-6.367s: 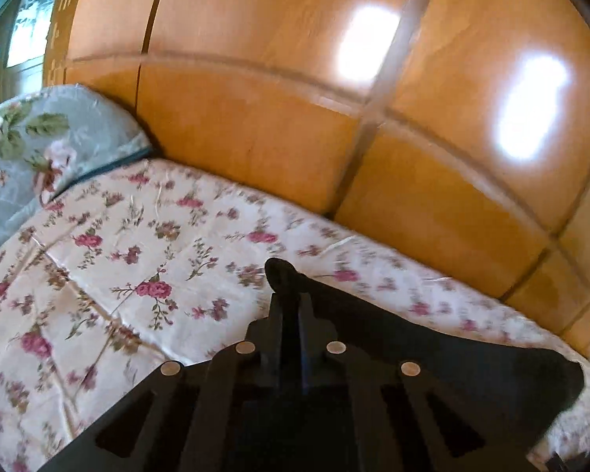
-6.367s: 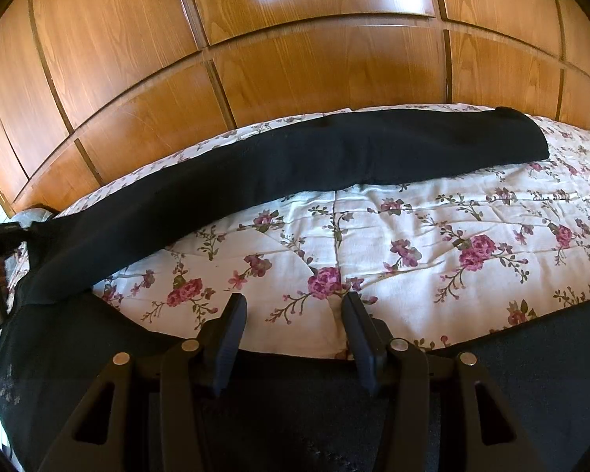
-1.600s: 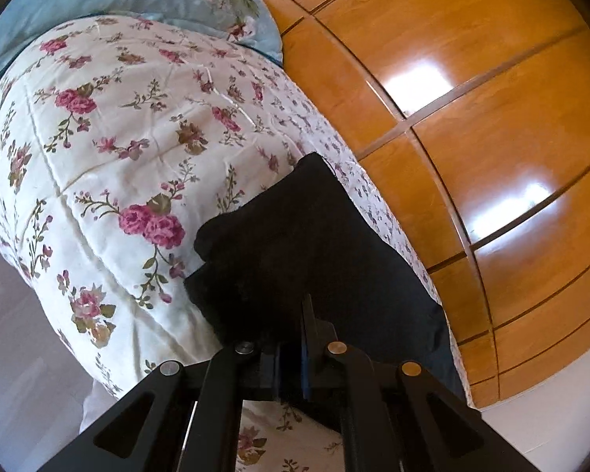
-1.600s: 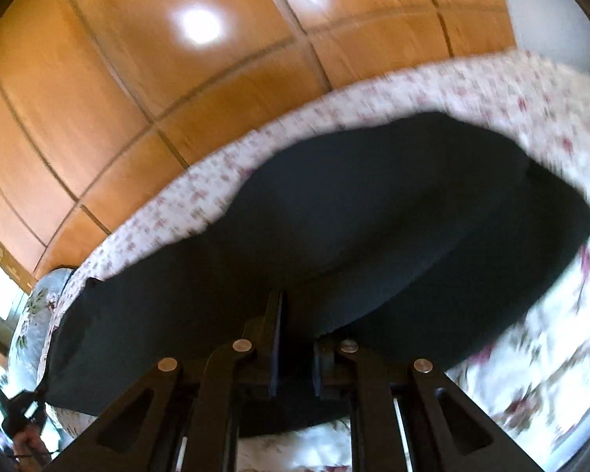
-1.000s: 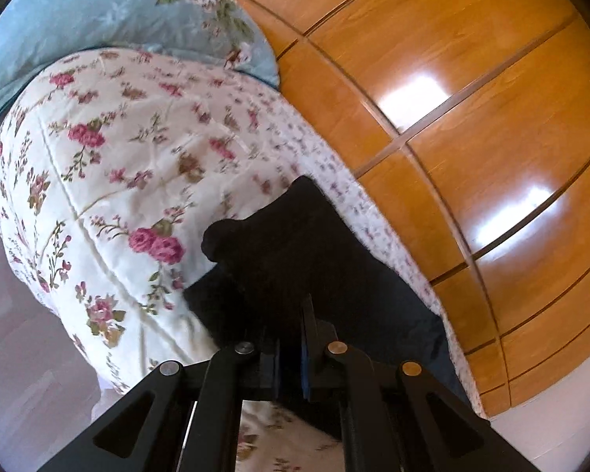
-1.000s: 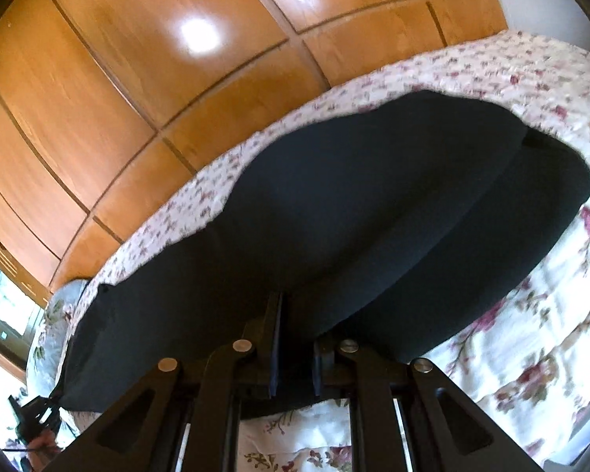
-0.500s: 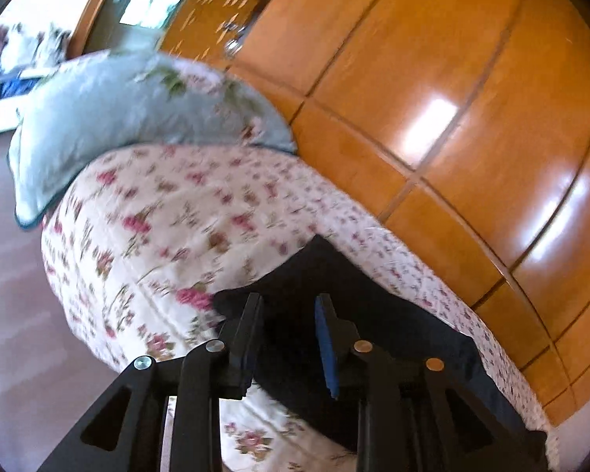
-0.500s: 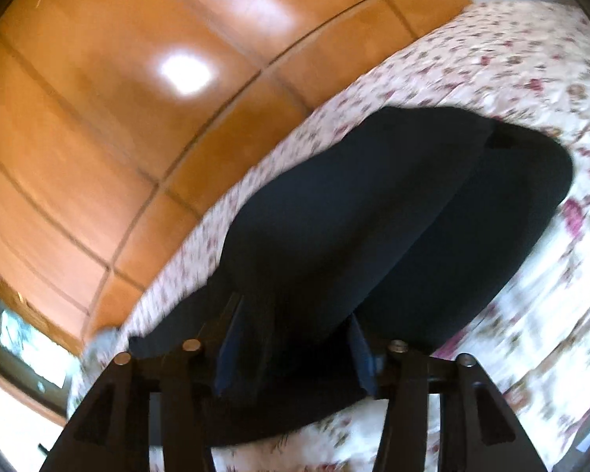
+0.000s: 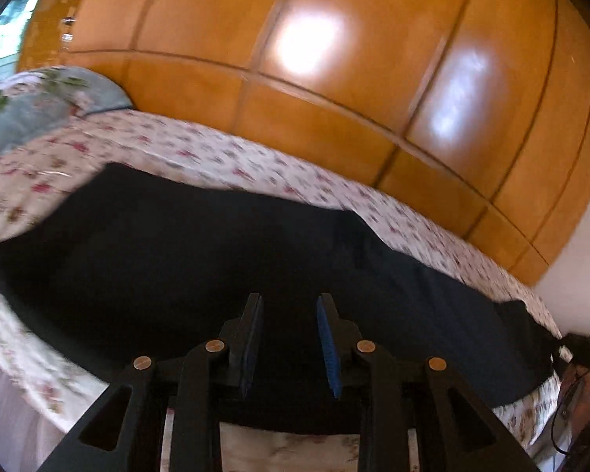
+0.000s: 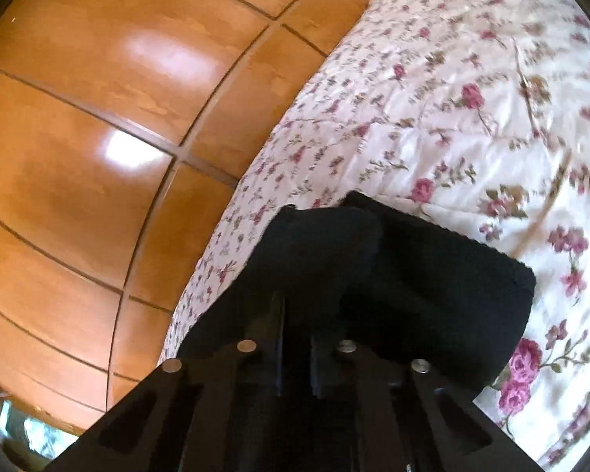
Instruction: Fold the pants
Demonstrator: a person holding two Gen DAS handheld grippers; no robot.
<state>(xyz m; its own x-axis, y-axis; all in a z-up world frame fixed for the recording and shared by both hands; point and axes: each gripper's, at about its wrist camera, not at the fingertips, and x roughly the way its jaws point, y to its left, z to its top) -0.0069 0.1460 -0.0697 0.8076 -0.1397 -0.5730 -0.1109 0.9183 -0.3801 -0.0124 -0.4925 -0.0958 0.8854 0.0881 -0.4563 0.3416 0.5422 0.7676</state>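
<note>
Pants [image 9: 255, 259] are lying flat on the bed [image 9: 224, 157], doubled lengthwise as far as I can judge, long axis running left to right across the left wrist view, parallel to the wooden wardrobe [image 9: 334, 78] behind. One end is sitting near the pillow [image 9: 39, 106] at far left, the other is trailing off to the far right edge of the quilt.

Left tool [image 9: 289, 338]: fingers are standing apart with a clear gap between the blue pads [image 9: 328, 350], nothing between them. It is hovering over the near edge of the cloth, roughly mid-length, maybe just touching it; can't tell contact for sure.

Right tool [image 10: 295, 338]: fingers are drawn together to a thin slit, and black fabric is bunching right at the tips. Reading it as clamped on the pants end [image 10: 432, 275], but dark-on-dark hides the actual pinch. That end is showing two stacked layers, upper one curling over the lower, both resting on the floral quilt [image 10: 472, 98].

The key relation: the right tool is sitting at one short end, so the next fold looks like carrying that end along the long axis toward the pillow end. The left tool is nearer the middle, so it is placed to pin the crease line or grab the second corner.

Risk: the layers are slipping out of register if only one corner travels.
</note>
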